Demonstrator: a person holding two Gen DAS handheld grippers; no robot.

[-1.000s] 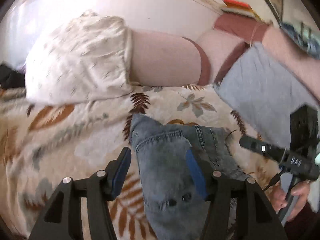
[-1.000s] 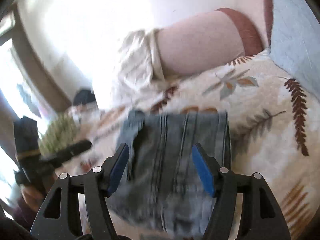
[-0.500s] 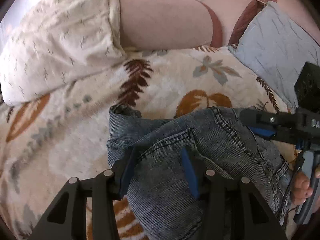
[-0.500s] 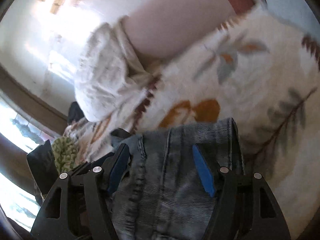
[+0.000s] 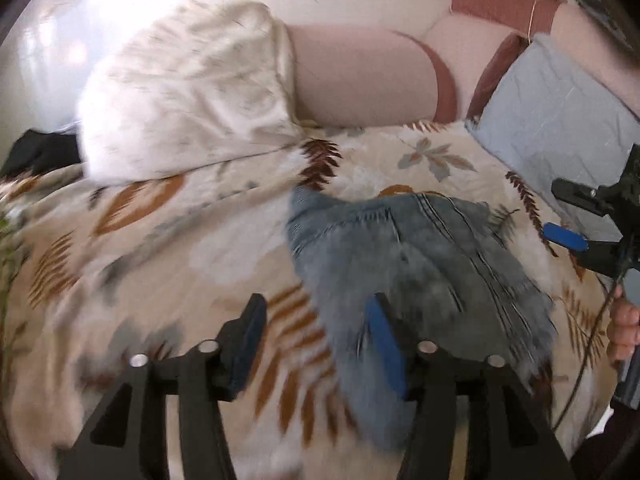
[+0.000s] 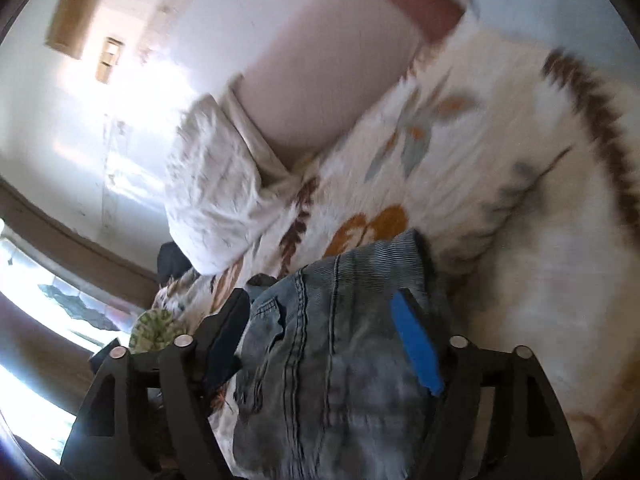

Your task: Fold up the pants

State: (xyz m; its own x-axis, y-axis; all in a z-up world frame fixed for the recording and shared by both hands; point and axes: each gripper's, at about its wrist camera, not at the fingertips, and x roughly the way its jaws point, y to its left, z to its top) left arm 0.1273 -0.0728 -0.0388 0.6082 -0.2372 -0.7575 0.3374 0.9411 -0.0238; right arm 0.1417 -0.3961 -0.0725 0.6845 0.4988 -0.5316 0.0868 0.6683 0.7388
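Note:
Blue denim pants (image 5: 416, 256) lie bunched in a folded heap on a leaf-patterned bedspread (image 5: 168, 248). My left gripper (image 5: 316, 328) is open; its right finger rests at the heap's near left edge and nothing is held between the pads. In the right wrist view the pants (image 6: 344, 344) fill the space between the fingers of my right gripper (image 6: 324, 328), which is open above the denim. The right gripper also shows at the far right of the left wrist view (image 5: 576, 224), beside the heap.
A white patterned pillow (image 5: 188, 100) and a pink bolster (image 5: 360, 76) lie at the head of the bed. A grey-blue pillow (image 5: 560, 120) is at the right. A dark object (image 5: 36, 152) sits at the left edge. A green patterned thing (image 6: 154, 330) lies left of the pants.
The left gripper opened wider and drew back to the left off the denim. The right gripper rose and tilted. The pants heap stays on the bedspread.

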